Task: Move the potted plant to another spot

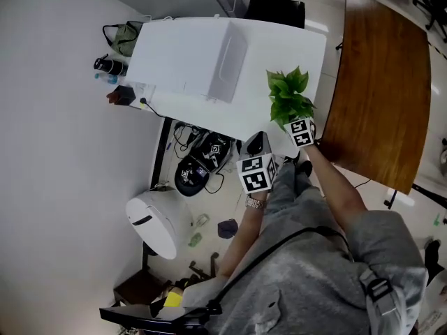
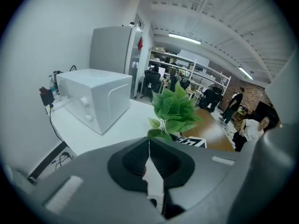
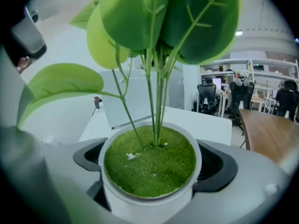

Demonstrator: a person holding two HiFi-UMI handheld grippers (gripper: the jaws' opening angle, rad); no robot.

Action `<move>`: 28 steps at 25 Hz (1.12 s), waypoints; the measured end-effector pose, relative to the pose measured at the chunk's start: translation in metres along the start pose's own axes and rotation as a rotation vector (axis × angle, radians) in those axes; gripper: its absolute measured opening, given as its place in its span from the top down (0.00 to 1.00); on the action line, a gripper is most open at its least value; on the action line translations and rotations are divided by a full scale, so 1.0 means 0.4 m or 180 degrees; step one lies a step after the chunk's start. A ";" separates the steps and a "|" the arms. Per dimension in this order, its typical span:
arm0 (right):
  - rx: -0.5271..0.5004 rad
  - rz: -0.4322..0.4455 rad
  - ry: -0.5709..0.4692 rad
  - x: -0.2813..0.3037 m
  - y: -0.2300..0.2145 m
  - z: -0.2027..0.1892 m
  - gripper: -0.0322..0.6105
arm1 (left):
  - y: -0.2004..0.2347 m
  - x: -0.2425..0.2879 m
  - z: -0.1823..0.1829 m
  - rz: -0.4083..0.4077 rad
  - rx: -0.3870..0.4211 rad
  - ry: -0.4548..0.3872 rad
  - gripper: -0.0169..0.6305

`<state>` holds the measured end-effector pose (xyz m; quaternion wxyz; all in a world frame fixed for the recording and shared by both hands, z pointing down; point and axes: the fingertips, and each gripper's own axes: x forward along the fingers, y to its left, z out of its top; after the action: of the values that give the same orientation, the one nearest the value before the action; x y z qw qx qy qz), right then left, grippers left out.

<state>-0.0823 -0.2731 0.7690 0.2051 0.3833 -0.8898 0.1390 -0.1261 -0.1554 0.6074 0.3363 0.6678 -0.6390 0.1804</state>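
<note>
The potted plant (image 3: 152,167) is a small white pot of green moss with broad green leaves (image 1: 288,96). My right gripper (image 3: 152,169) is shut on the pot, one dark pad on each side of its rim. In the head view it hovers by the white table's near right corner, right gripper (image 1: 300,132) below the leaves. My left gripper (image 2: 148,160) is shut with nothing in it, its pads pressed together, and sits just left of the plant (image 2: 174,110). In the head view the left gripper (image 1: 257,167) hangs off the table's front edge.
A white microwave (image 1: 199,61) stands on the white table (image 1: 279,47); a power strip (image 1: 124,93) lies at its left end. A brown wooden table (image 1: 380,89) is on the right. Cables, a bag and a white bin (image 1: 154,223) sit on the floor below.
</note>
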 end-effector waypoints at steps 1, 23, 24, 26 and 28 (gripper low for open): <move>-0.0065 0.0025 0.0004 0.000 0.007 -0.004 0.07 | 0.008 -0.002 -0.006 0.0012 -0.0011 0.0008 0.94; 0.1553 -0.0994 -0.0196 -0.524 -0.107 0.007 0.31 | -0.261 0.026 -0.050 -0.0987 0.0739 0.0249 0.94; 0.1673 -0.1078 -0.0217 -0.548 -0.096 0.018 0.42 | -0.280 0.016 -0.052 -0.1095 0.0805 0.0245 0.94; 0.1864 -0.1252 -0.0137 -0.586 -0.060 0.028 0.68 | -0.301 -0.013 -0.059 -0.1266 0.0919 0.0239 0.94; 0.1923 -0.1369 0.0018 -0.613 -0.001 0.035 0.79 | -0.296 -0.050 -0.069 -0.1369 0.0997 0.0245 0.94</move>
<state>0.0670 -0.1256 0.6412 0.1097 0.6045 -0.7071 0.3501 -0.0079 -0.1270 0.5876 0.2835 0.8248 -0.4334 0.2268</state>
